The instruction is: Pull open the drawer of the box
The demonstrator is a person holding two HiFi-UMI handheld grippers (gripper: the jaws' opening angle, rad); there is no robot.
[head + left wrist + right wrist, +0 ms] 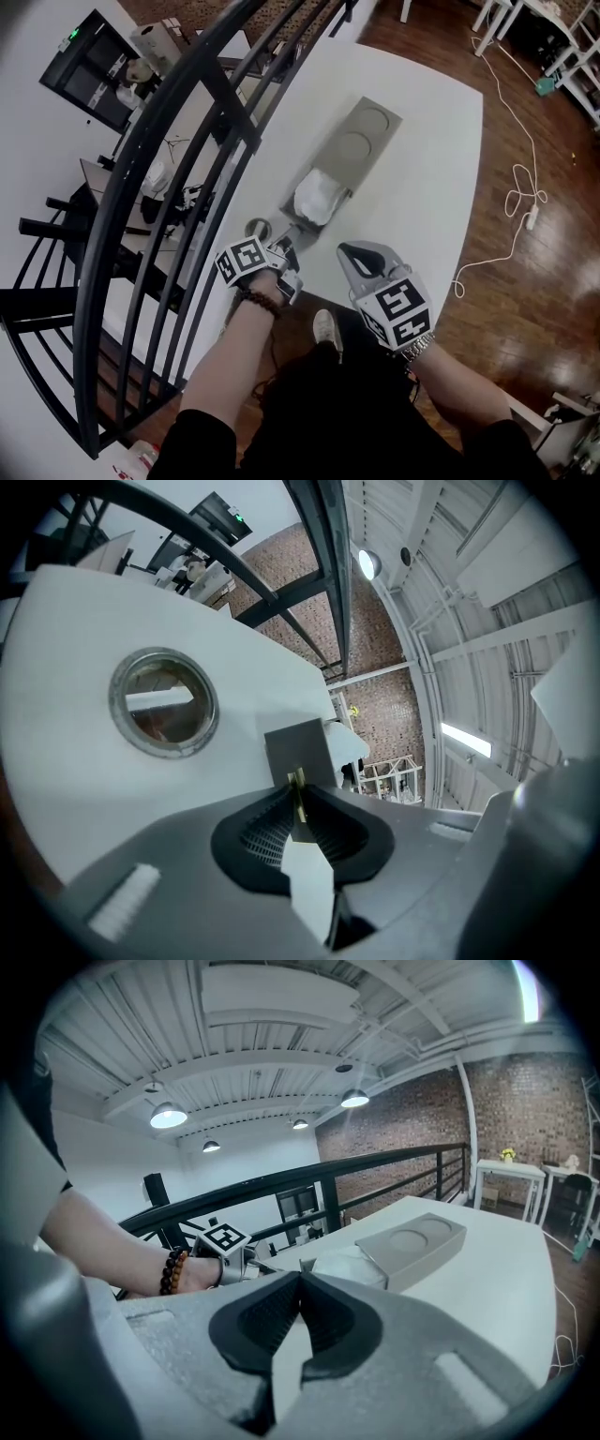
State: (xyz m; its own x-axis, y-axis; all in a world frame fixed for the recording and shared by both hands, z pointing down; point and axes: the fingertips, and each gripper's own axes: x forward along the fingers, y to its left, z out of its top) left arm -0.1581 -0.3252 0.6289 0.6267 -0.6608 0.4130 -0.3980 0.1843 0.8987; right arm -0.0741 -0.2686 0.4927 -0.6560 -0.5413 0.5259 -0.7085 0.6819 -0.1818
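A grey box (364, 136) with two round recesses in its top lies on the white table (431, 178). Its drawer (317, 199) stands pulled out toward me, with crumpled white material inside. My left gripper (286, 244) is at the drawer's front panel (300, 750). Its jaws are shut on the small brass pull (297, 797) there. My right gripper (353, 253) hovers to the right of the drawer, near the table's front edge. It is shut and holds nothing. The right gripper view shows the box (422, 1239) ahead and the left gripper's marker cube (225, 1237).
A round metal-rimmed hole (258, 228) is set in the table just left of the drawer front. A black curved railing (187, 187) runs along the table's left side. A white cable (520, 197) lies on the wooden floor to the right.
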